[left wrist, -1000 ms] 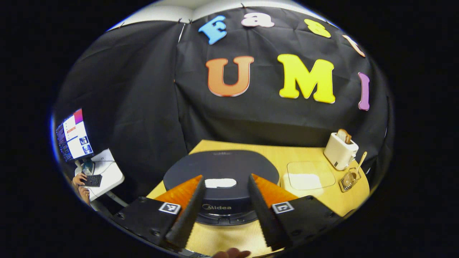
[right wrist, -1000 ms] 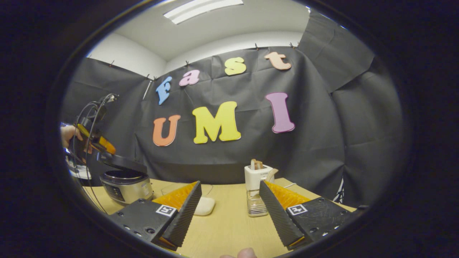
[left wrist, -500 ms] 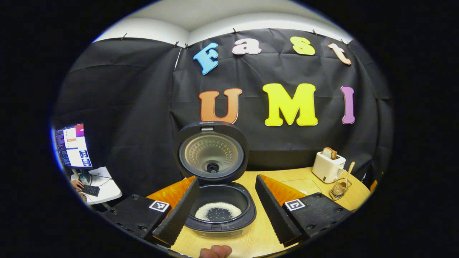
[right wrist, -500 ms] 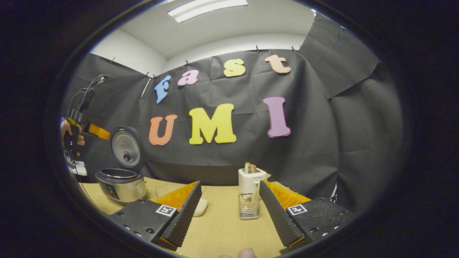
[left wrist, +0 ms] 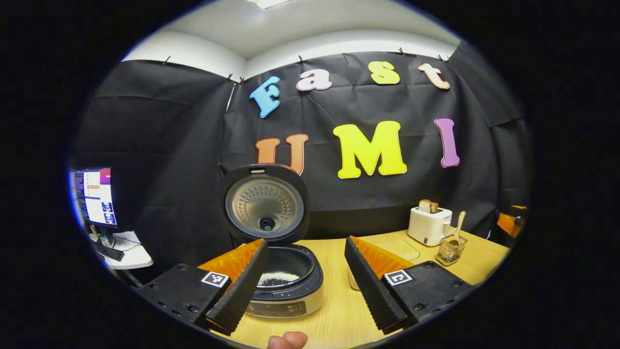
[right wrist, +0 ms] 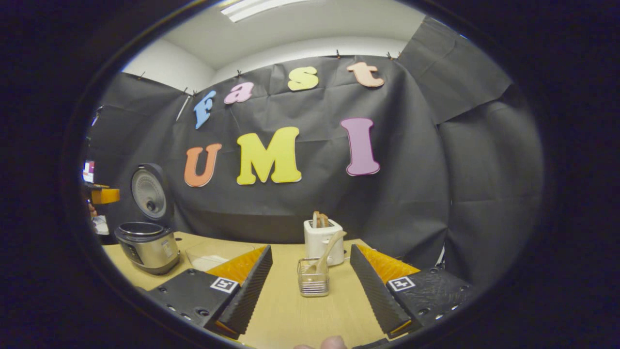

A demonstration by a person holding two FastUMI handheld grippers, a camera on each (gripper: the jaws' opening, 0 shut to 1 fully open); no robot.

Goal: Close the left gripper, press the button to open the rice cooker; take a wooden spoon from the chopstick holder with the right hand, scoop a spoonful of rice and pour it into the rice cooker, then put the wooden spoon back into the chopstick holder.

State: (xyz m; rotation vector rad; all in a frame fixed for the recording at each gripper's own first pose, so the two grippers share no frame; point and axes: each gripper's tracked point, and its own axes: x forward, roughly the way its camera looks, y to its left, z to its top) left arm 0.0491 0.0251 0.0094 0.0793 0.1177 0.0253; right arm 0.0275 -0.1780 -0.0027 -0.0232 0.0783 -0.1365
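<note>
Standing open rice cooker (left wrist: 283,281), wooden spoon (right wrist: 325,254) in chopstick holder (right wrist: 313,283)

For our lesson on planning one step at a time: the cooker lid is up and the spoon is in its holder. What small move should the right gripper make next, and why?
Probably ease the right gripper forward to the spoon. Its fingers are open and empty, the spoon's handle leans up out of the holder just ahead between them, and the cooker stands open.

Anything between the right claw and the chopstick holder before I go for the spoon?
No. In the right gripper view, bare tabletop separates the open right claw from the chopstick holder, with the wooden spoon leaning inside.
</note>
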